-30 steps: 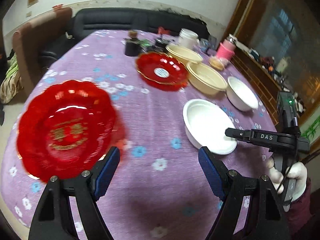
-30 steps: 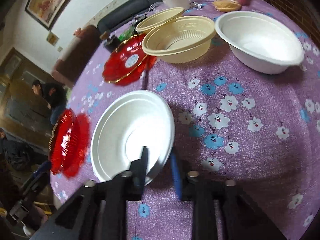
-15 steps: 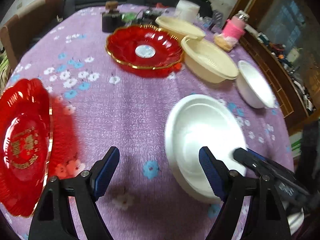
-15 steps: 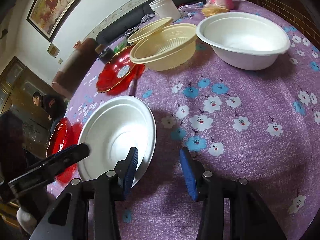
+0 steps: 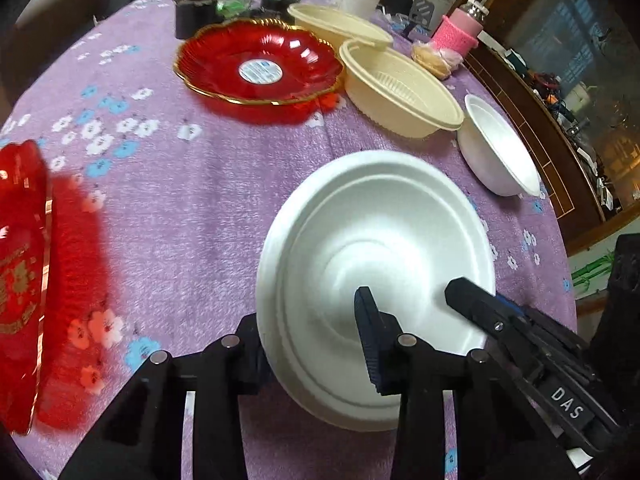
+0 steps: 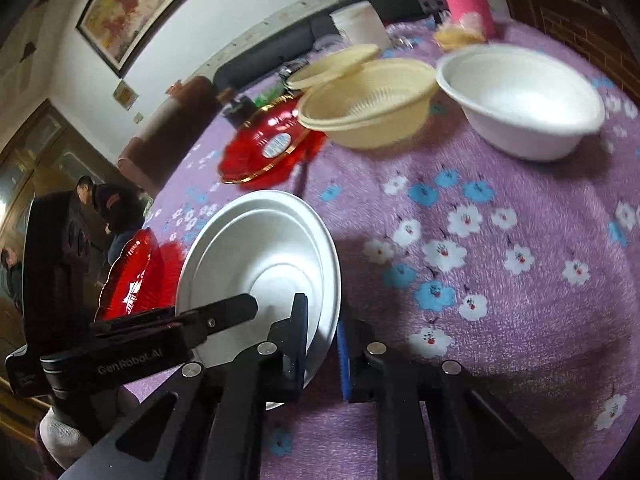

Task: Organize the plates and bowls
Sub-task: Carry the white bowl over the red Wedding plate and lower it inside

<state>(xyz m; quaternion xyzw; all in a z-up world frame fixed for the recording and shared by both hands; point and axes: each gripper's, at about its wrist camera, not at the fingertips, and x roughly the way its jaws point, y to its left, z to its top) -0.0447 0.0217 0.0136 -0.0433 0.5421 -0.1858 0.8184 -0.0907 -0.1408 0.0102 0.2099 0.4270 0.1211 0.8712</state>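
A white foam bowl (image 5: 376, 240) (image 6: 260, 248) sits tilted on the purple flowered cloth, showing a double rim. My right gripper (image 6: 322, 344) is shut on its near right rim, and one of its fingers (image 5: 472, 304) shows over that rim in the left wrist view. My left gripper (image 5: 308, 340) straddles the near left rim. One finger lies inside the bowl and the other is hidden behind the wall, and the jaws are closing onto that wall. In the right wrist view its upper finger (image 6: 224, 316) reaches over the bowl's inside.
A red plate (image 5: 20, 272) lies at the table's left edge and another red plate (image 5: 260, 68) further back. Beyond stand a cream bowl (image 5: 400, 88), a cream lid (image 5: 340, 24), a smaller white bowl (image 5: 496, 148), a pink bottle (image 5: 460, 32) and a dark jar (image 5: 196, 16). A person (image 6: 108, 208) stands beyond the table.
My left gripper swung right from the red plate to the white bowl and narrowed its jaws over the rim. The right gripper opened a little, then shut on the rim.
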